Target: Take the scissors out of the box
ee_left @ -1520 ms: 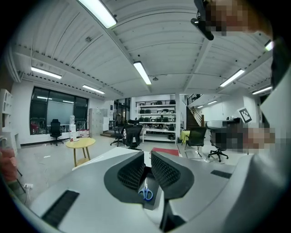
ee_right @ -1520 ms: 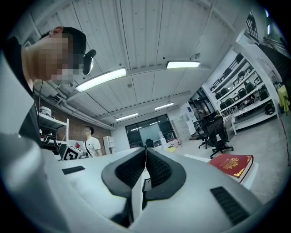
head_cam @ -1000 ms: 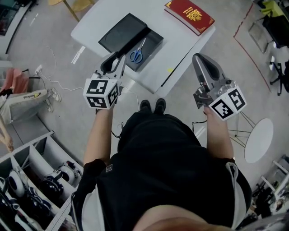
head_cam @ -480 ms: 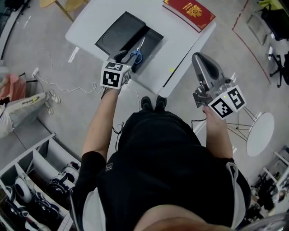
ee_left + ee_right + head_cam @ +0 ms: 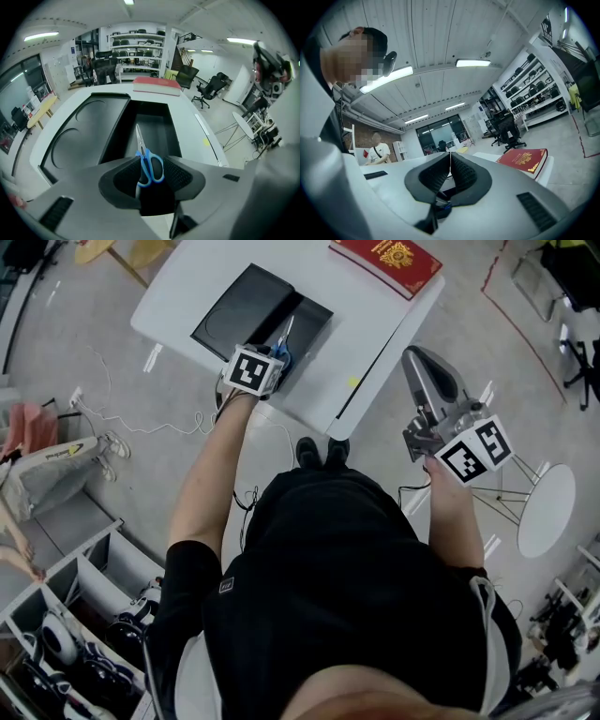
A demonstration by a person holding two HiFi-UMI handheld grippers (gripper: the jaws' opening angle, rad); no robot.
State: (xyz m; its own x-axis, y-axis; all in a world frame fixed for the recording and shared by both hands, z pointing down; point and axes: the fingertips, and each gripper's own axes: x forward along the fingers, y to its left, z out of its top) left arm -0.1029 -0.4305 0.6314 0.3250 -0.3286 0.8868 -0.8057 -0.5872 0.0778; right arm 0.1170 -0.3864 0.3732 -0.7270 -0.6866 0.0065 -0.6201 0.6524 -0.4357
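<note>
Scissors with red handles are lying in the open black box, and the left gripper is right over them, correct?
No: the handles are blue, not red, as the left gripper view shows. Otherwise right: the scissors lie in the open black box, the left gripper right over them, its jaws opening and not pressing on them.
</note>
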